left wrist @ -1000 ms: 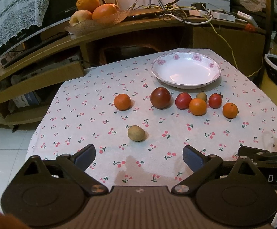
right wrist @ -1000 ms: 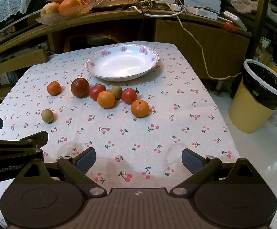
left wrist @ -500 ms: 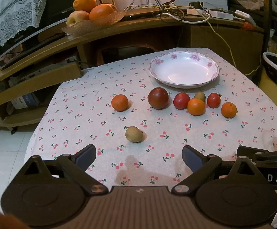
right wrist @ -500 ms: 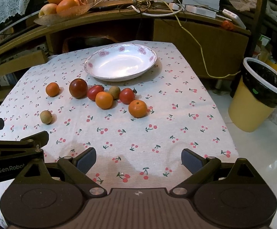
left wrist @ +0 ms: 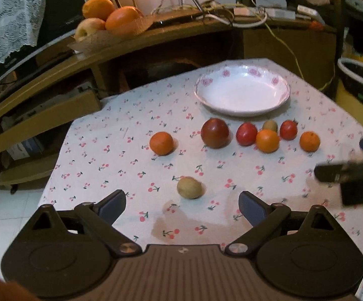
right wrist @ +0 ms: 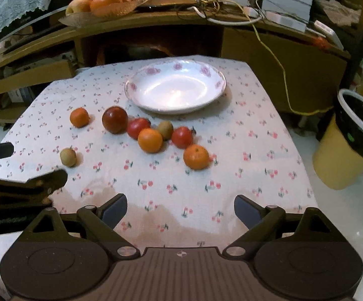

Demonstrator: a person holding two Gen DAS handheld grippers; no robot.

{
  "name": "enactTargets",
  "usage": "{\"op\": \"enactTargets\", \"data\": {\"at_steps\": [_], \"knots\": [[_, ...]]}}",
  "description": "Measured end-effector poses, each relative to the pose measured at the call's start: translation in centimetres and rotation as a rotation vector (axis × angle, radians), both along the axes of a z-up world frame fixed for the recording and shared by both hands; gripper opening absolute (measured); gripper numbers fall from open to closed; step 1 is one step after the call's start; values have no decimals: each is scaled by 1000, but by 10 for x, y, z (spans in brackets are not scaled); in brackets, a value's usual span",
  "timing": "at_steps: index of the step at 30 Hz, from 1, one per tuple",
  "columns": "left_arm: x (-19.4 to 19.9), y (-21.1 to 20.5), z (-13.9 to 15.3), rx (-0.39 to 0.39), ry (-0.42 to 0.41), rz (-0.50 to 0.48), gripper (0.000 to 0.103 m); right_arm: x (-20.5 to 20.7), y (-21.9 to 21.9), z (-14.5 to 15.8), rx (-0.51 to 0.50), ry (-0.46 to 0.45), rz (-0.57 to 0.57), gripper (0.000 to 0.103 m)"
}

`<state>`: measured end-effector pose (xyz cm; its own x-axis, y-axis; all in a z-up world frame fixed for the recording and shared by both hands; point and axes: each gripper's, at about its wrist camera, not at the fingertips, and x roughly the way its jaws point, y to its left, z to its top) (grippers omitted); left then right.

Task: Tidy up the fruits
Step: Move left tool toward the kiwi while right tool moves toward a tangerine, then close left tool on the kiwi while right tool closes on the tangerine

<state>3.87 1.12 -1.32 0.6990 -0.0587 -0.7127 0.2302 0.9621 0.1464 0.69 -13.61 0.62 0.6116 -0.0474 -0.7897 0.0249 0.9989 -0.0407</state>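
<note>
On the counter (right wrist: 244, 115), spread with a cherry-print cloth, a white plate (right wrist: 141, 97) with pink flowers along the rim, bare inside, near the far edge. Just in front of the plate, a loose row of fruit: a small orange (left wrist: 161, 143) alone at the left end, then a large dark red tomato (left wrist: 215, 133), a red tomato (left wrist: 246, 134), an orange (left wrist: 267, 140) with a kiwi (left wrist: 269, 125) tucked just behind it, another red tomato (left wrist: 288, 130), and a third orange (left wrist: 309, 141) at the right end. Nearer and well apart from the row, a second kiwi (left wrist: 189, 187) lying alone. Hovering above the near cloth, left gripper (left wrist: 182, 207), jaws wide apart with nothing between them, the lone kiwi just ahead of the gap. Beside it, right gripper (right wrist: 180, 207), jaws spread wide but closing a little, nothing between them, aimed toward the right-end orange. Beyond the counter, a wooden shelf (right wrist: 156, 25) with a basket of oranges and an apple (right wrist: 98, 12); to the right on the floor, a yellow bin (right wrist: 344, 155) with a black liner.
</note>
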Motion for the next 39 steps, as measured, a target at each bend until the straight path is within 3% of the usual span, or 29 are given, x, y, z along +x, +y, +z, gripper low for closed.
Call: {"op": "enactTargets", "data": {"at_steps": [4, 9, 14, 17, 24, 34, 39], "knots": [[15, 1, -4, 0, 13, -12, 99, 15, -2, 3, 1, 2, 22, 91], [25, -7, -7, -29, 29, -40, 90, 33, -2, 0, -18, 23, 71, 88], [32, -8, -15, -18, 42, -56, 65, 40, -15, -2, 15, 38, 90, 87], [36, -1, -24, -16, 69, -36, 55, 42, -23, -6, 48, 51, 91, 86], [44, -4, -30, -29, 74, -56, 49, 51, -27, -13, 99, 76, 106, 76], [44, -10, -35, -14, 75, -80, 44, 57, -39, -21, 69, 62, 96, 73], [45, -9, -36, -10, 67, -94, 43, 66, -38, -30, 64, 83, 100, 60]]}}
